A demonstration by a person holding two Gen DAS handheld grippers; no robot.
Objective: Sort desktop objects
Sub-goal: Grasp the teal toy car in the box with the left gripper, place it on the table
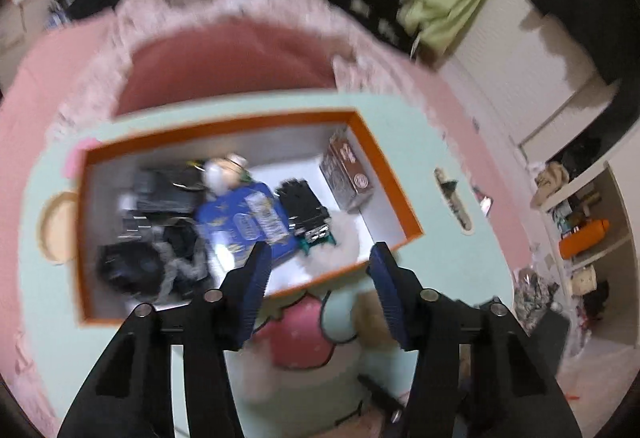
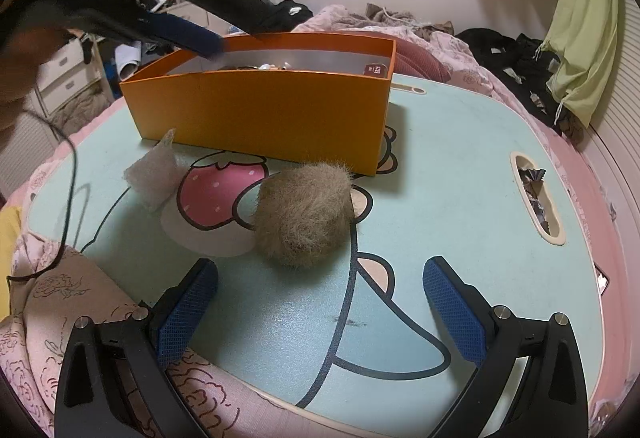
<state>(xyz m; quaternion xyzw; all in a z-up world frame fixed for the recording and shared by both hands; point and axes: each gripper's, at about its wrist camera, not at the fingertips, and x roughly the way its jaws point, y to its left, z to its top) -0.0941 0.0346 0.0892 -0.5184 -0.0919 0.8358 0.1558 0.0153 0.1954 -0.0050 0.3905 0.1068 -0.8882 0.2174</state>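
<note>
An orange box stands on the mint cartoon table. It holds a blue tin, a brown carton, white fluff and dark items. My left gripper hovers over the box's near edge, open, with nothing between its blue pads. Its blurred finger shows above the orange box in the right wrist view. A tan furry ball and a small whitish pouch lie in front of the box. My right gripper is open, just short of the ball.
A slot in the table's right side holds dark wrappers. Pink bedding surrounds the table, with black clothes and a green cloth behind. A thin black cable hangs at the left. Shelves stand beyond the bed.
</note>
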